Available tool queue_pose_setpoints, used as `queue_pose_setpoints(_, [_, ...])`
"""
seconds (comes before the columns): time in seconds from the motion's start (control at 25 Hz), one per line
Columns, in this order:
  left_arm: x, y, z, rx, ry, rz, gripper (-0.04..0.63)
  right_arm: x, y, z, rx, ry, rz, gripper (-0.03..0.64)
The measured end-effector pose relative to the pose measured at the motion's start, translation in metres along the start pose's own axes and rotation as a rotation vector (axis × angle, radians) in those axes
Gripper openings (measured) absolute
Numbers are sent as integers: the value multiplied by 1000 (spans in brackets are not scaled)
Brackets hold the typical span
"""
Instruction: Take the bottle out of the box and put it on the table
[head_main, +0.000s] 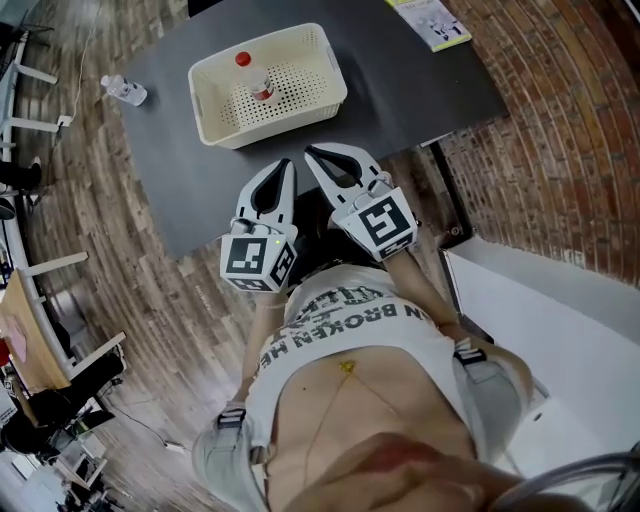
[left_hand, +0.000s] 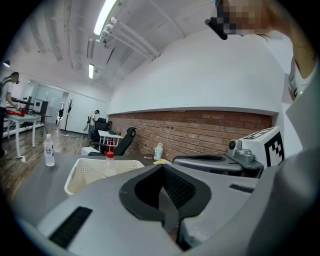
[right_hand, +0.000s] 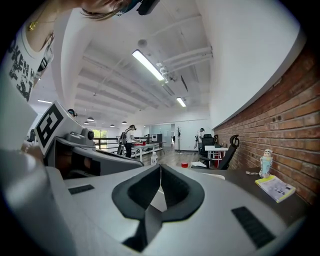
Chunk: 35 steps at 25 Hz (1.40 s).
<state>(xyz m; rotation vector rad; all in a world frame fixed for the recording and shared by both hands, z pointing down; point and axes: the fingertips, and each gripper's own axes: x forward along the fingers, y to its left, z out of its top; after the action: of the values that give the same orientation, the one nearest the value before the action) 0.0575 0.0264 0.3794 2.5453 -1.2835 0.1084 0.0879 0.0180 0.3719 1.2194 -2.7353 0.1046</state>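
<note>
On the near side of the box (head_main: 285, 118), we hold the left gripper (head_main: 287, 163) and right gripper (head_main: 311, 151) closed and empty, the bottle (head_main: 262, 82) standing upright inside the box, so we judge this the approach: next, open one and reach over the rim.

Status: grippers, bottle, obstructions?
Left hand-held gripper and right hand-held gripper shut, empty, short of box. Bottle upright in box. Nothing between.

The box (head_main: 281, 121) is perforated cream, bottle (head_main: 258, 79) red-capped, table (head_main: 400, 82) dark grey.
</note>
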Motion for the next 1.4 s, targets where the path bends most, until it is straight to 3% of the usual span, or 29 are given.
queue_pose_setpoints(0.2, [17,20,10,9,-12,-41,6,21,-12,4,-8,0,-44,9])
queue_pose_setpoints(0.44, [38,80,25,14,-8,-77,6,88,-19,14,-21,7,-68,9])
queue_pose_setpoints(1.16, [44,74,29,49,-11,-116,6,90,-24,19,-32,-2,-79,9])
queue_pose_setpoints(1.4, [48,123,32,29,-5,-95,6,137,-21,18,-37,16,-69,9])
